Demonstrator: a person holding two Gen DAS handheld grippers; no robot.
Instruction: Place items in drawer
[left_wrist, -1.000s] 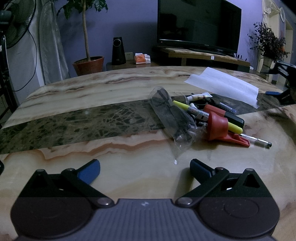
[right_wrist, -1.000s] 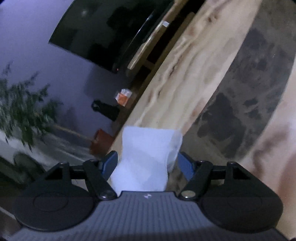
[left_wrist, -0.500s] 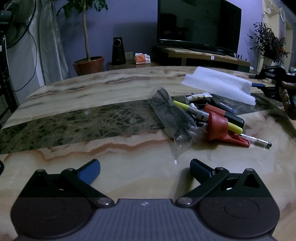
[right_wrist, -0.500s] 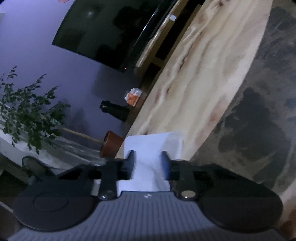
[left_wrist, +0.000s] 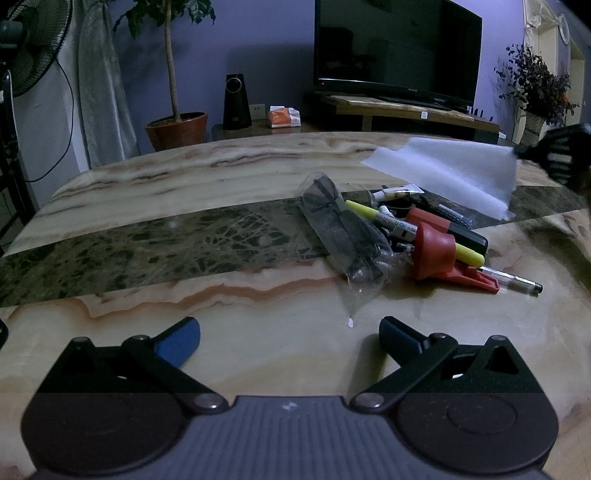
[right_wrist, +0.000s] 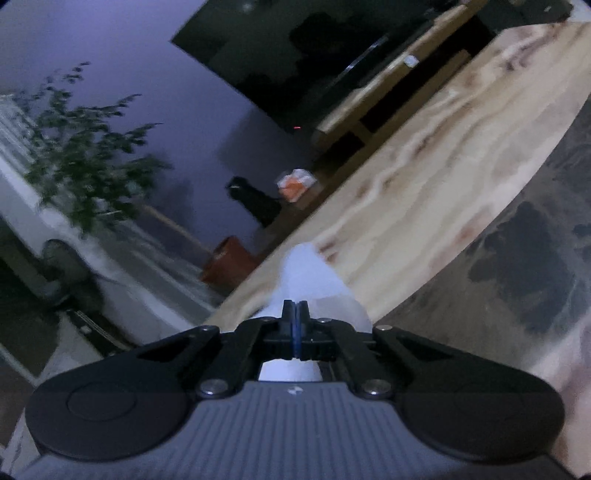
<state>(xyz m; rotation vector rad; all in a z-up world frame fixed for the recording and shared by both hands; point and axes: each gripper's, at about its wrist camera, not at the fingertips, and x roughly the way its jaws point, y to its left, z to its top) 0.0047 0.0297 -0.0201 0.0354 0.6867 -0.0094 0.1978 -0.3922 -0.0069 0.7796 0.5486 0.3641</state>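
A white foam sheet (left_wrist: 450, 170) lies at the far right of the marble table (left_wrist: 184, 192), with its right end lifted. My right gripper (right_wrist: 294, 308) is shut on the foam sheet (right_wrist: 310, 280); it shows at the right edge of the left wrist view (left_wrist: 557, 158). A pile lies in the middle: a clear plastic bag with dark contents (left_wrist: 343, 229), a yellow highlighter (left_wrist: 413, 229), a red tool (left_wrist: 439, 251), pens and a small tube. My left gripper (left_wrist: 288, 339) is open and empty, low over the table in front of the pile. No drawer is in view.
Beyond the table stand a TV (left_wrist: 395, 48) on a wooden stand, a black speaker (left_wrist: 236, 101), a potted plant (left_wrist: 177, 127) and a fan (left_wrist: 26, 48) at the far left. The table's left half is bare marble.
My right gripper closed on the end of the white foam sheet and lifted that end off the table. The left gripper has not moved.
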